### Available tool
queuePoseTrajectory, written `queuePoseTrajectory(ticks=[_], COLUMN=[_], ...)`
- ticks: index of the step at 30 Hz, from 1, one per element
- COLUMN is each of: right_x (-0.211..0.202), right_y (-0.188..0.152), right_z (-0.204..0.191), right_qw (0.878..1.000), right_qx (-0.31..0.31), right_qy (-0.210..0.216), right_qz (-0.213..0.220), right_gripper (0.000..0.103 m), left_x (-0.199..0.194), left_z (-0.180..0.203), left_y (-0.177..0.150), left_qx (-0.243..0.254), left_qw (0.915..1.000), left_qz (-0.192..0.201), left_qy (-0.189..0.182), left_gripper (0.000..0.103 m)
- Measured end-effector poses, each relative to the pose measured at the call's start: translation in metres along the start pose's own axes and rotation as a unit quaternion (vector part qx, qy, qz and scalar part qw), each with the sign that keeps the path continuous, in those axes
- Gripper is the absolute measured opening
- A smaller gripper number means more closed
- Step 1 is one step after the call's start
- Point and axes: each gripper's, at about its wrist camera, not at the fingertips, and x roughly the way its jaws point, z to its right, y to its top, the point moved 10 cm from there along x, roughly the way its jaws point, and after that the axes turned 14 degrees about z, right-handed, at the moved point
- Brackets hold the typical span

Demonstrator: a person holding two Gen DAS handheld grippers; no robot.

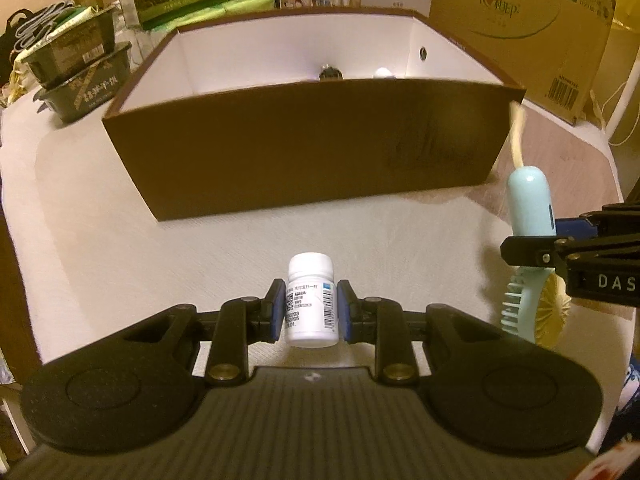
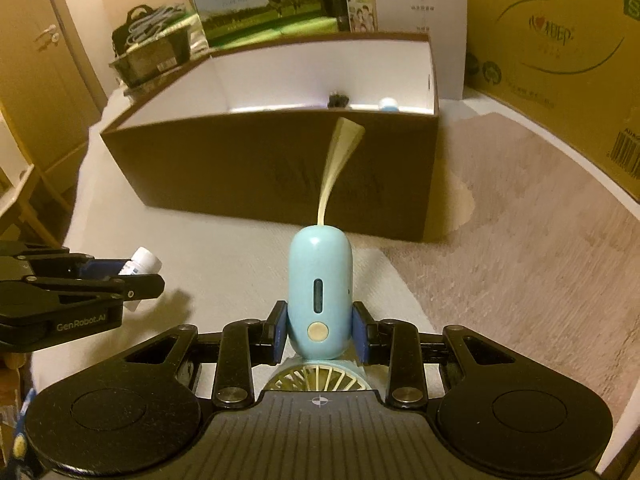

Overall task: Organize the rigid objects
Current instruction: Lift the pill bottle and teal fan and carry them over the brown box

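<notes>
Pill bottle (image 1: 311, 300) between left gripper (image 1: 311, 312) pads

The open box (image 1: 280, 148) stands on the table (image 1: 200, 240), with two small items (image 1: 331, 72) inside at its far wall; stacked trays (image 1: 76, 76) sit left, cartons (image 1: 520, 32) behind

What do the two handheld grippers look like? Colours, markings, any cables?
Both match: matte black plastic linkage with brass-coloured pivot pins, round domed discs at each side, a ribbed dark grey body, and blue pads on the fingers. The left gripper reads "GenRobot.AI" on its side in the right wrist view; the right gripper shows "DAS" in the left wrist view. No cables or sleeves visible.
</notes>
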Motion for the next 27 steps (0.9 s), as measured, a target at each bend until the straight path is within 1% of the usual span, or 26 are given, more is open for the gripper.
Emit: queuePoseTrajectory(ticks=[6,15,27], right_x=[-0.013,-0.028,-0.034], right_y=[0.018,0.049,0.099], right_z=[-0.01,-0.029,-0.043], right_qw=[1.0,0.997,0.993], right_qx=[-0.007,-0.02,-0.031], right_qy=[0.008,0.03,0.056], right_qz=[0.029,0.062,0.098], right_gripper=[0.033,0.033,0.033], left_x=[-0.013,-0.028,-0.035], left_z=[-0.004,-0.012,-0.022], left_y=[0.015,0.048,0.095], left_qx=[-0.003,-0.004,0.006], left_qw=[0.9998,0.9983,0.9953], left_qz=[0.022,0.058,0.096], left_qy=[0.004,0.008,0.01], left_gripper=[0.024,0.024,0.024])
